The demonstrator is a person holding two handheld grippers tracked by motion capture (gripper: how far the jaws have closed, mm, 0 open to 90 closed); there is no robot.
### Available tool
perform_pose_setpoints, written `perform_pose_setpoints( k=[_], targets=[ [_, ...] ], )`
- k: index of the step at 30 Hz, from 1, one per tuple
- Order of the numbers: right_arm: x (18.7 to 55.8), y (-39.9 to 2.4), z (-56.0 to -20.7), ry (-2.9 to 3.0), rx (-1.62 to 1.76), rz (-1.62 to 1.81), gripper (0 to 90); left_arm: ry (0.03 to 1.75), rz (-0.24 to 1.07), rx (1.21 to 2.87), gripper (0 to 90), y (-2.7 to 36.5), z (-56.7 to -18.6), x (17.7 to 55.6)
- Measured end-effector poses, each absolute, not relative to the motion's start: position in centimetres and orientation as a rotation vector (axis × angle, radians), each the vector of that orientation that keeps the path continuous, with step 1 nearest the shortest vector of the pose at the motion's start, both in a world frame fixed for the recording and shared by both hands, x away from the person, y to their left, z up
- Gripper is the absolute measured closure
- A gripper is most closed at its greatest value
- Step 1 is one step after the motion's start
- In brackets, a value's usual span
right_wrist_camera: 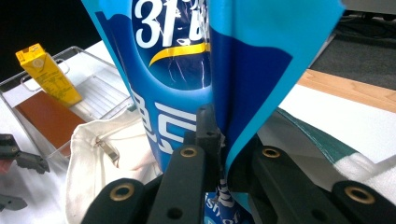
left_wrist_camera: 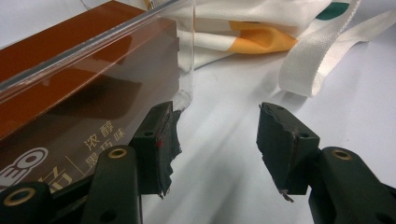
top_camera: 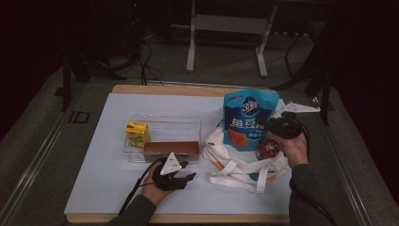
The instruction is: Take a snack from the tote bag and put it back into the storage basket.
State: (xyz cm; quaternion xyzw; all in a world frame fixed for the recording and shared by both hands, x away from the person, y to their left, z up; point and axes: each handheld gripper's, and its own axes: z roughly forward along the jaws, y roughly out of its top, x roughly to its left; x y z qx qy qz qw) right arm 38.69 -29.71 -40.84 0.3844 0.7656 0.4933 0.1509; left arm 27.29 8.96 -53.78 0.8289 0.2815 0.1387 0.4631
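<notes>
At 6 o'clock on the bench (top_camera: 94, 188), the left tongs (top_camera: 181, 175) stand apart, empty, just beside 1 clear tray (top_camera: 188, 123) holding 1 brown box (top_camera: 170, 149) and 1 yellow carton (top_camera: 137, 132). At 3 o'clock, the right tongs (right_wrist_camera: 219, 140) are clamped on 1 blue snack bag (top_camera: 248, 117), upright, long axis vertical, top upward, standing in 1 white tote bag (top_camera: 235, 165) beside 1 can (top_camera: 268, 149).

The blue snack pouch (right_wrist_camera: 196, 70) runs off the top of the right gripper view, and its lower end is hidden inside the white tote bag (top_camera: 235, 162). The can (top_camera: 267, 149) beside it is too blurred to read. The brown box (left_wrist_camera: 70, 102) is cut off at the left edge of the left gripper view.
</notes>
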Motion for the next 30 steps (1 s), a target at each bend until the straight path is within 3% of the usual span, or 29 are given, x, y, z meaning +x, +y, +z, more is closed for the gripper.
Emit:
perform_pose_setpoints(
  k=[30],
  targets=[
    [38.0, -28.8, -38.3, 2.216, 1.092, 1.419, 87.7, 0.693, 0.329, 2.033, 45.9, 9.0, -53.8, 27.4]
  ],
)
